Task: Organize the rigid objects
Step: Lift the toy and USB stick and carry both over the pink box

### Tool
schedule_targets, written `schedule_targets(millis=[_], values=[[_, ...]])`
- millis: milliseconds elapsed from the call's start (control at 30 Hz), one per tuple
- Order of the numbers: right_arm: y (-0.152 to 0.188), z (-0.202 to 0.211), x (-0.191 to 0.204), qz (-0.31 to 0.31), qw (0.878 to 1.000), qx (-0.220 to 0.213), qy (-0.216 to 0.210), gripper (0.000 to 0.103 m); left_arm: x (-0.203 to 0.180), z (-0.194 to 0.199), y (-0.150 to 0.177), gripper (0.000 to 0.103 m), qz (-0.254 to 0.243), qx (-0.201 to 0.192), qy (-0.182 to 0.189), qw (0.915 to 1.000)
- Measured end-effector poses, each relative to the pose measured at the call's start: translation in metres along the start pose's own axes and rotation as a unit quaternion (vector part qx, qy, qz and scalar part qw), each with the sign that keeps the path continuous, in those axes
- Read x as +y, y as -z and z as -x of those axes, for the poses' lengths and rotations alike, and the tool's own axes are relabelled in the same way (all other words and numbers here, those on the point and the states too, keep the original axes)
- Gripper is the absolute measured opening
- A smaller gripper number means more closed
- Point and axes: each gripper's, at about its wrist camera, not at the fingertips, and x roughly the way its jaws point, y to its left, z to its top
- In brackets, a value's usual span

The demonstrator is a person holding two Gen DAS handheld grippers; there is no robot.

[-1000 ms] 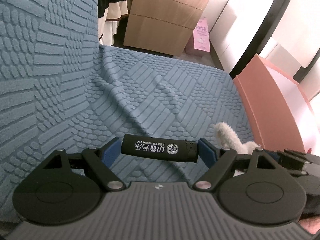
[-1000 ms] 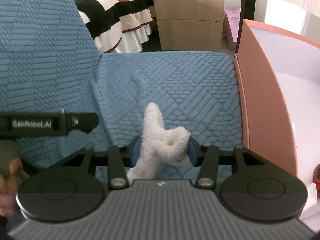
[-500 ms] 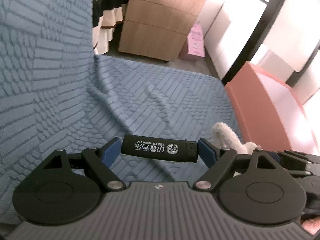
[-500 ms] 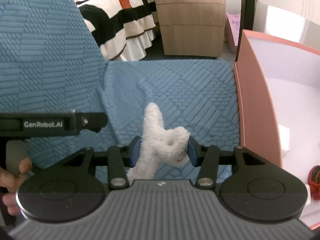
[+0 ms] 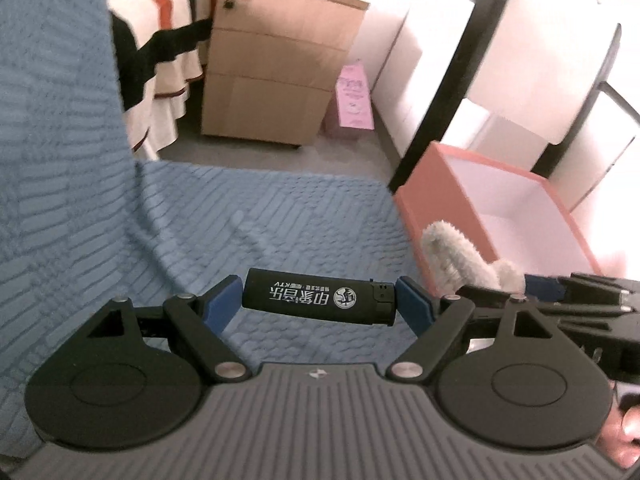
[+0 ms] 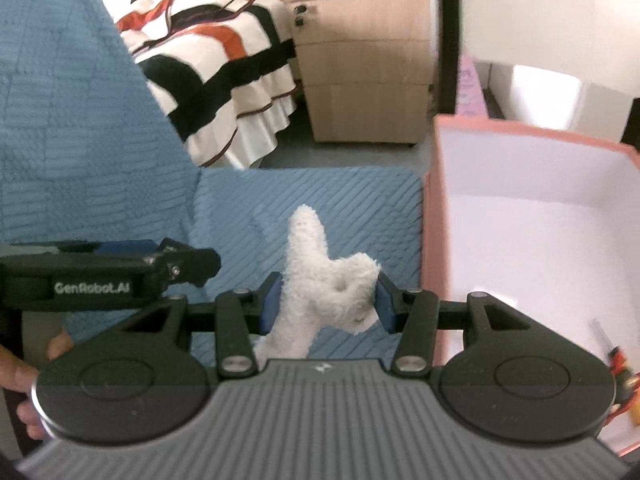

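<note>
My left gripper is shut on a black lighter with white print, held crosswise by its two ends above the blue sofa seat. A white fluffy toy sits pinched between the blue pads of my right gripper, one limb pointing up. The same toy shows at the right in the left wrist view, beside the right gripper's fingers. A pink box with a white inside stands open to the right of the sofa; a small red and yellow object lies on its floor.
The blue textured sofa back rises on the left. Beyond the seat stand a wooden drawer cabinet, a bed with a striped cover and a pink card on the floor. A hand holds the left gripper.
Both grippers have risen with their loads still held. More of the room and the inside of the pink box has come into view.
</note>
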Motion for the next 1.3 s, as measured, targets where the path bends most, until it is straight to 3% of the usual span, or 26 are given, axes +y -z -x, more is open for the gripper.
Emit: schedule_targets(millis=[600, 1000, 1300], values=[[-0.052, 0.062, -0.048, 0.017, 0.996, -0.075, 0.035, 0.051, -0.084, 0.018, -0.059, 0.086, -0.041, -0.034, 0.039, 0.9978], [-0.028, 0.063, -0.09, 0.009, 0.996, -0.063, 0.059, 0.051, -0.138, -0.006, -0.046, 0.086, -0.064, -0.015, 0.062, 0.9959], [-0.002, 0.044, -0.105, -0.023, 0.997, -0.032, 0.061, 0.051, -0.143, -0.018, -0.026, 0.086, -0.074, -0.001, 0.06, 0.9955]])
